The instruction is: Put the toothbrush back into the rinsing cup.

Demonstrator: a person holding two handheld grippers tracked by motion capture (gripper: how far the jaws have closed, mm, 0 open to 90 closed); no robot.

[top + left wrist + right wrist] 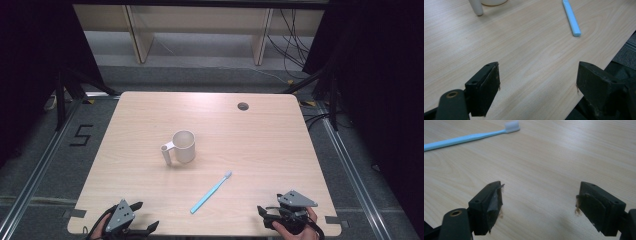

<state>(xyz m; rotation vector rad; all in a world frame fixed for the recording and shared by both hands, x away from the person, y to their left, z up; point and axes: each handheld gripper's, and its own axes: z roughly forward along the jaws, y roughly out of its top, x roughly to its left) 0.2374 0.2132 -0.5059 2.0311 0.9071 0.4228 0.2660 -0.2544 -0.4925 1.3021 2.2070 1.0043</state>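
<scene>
Presently the left gripper sits at the near left edge of the table, jaws spread wide with nothing between them; the right gripper sits at the near right edge, jaws likewise apart and empty. Both are held low over the wood, pointing inward. Between them, well apart from each, lies the blue toothbrush, bristles toward the white mug standing beyond it.

Table layout

A mug is set near the middle of the table; a toothbrush is laid nearer the front edge, to its right, well apart.
</scene>
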